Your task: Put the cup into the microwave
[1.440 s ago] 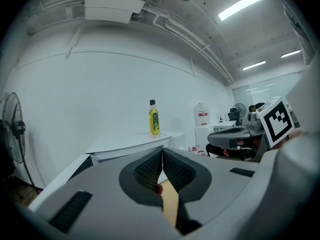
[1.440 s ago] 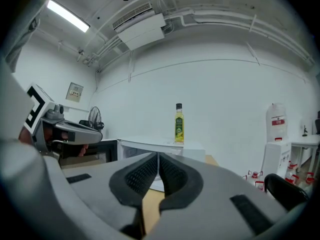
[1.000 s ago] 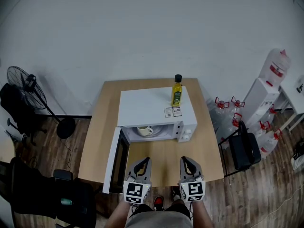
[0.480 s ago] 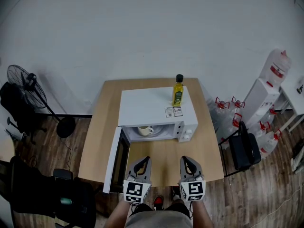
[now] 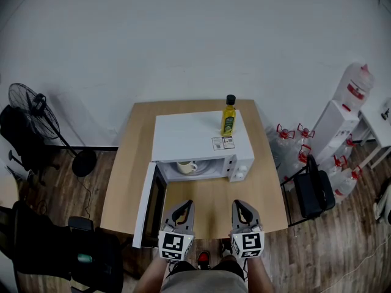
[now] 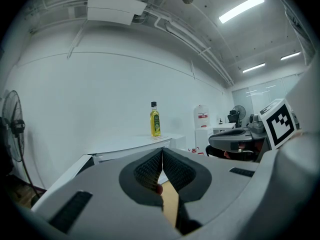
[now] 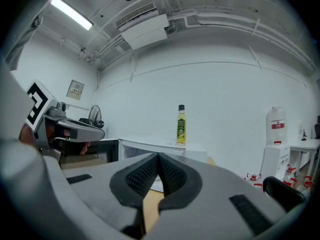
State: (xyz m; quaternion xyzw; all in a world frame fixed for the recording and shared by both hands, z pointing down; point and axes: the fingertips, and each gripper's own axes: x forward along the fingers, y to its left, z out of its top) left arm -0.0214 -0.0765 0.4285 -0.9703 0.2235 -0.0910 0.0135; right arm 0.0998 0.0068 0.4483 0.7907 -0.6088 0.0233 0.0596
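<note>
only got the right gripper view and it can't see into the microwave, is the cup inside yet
observer: yes, the head view shows the cup sitting in the microwave cavity, toward its left side.
operator: is the left gripper holding anything
observer: no, the left gripper has its jaws together on nothing.
operator: where are both grippers from the oven
observer: it and the right gripper hang over the table at its near edge, short of the microwave, whose open door lies left of them.
</note>
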